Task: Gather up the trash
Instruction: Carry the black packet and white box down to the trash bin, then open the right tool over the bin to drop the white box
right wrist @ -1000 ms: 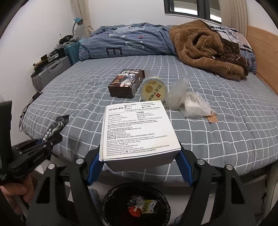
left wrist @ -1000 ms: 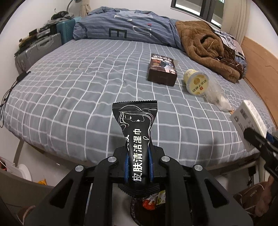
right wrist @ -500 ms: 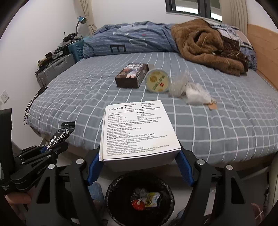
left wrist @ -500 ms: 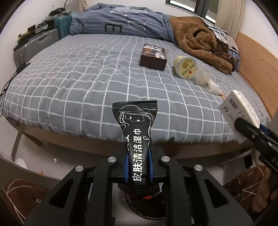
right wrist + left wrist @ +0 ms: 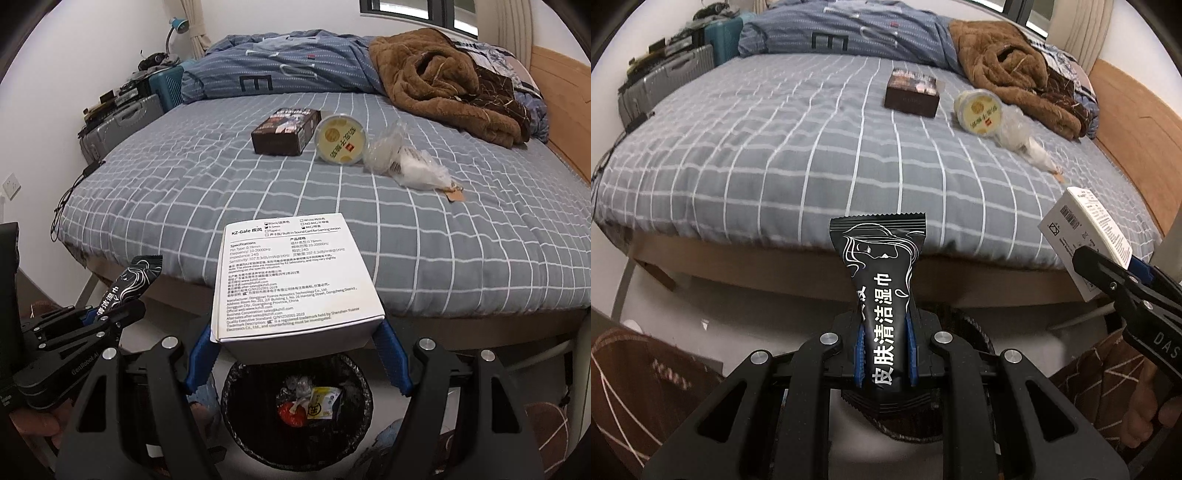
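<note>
- Left tool pinches a black wet-wipe packet upright between narrow jaws.
- Right tool clamps a white earphone box, held just above the bin.
- Black-lined trash bin on the floor near the bed holds wrappers.

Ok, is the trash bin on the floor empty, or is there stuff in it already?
Not empty. The right wrist view looks into the black bin: a few wrappers lie at the bottom, red and yellow among them, well below the rim.

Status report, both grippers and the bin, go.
Left gripper shut on black wipe packet. Right gripper shut on white box, above trash bin. Nothing blocking the bin mouth.
</note>
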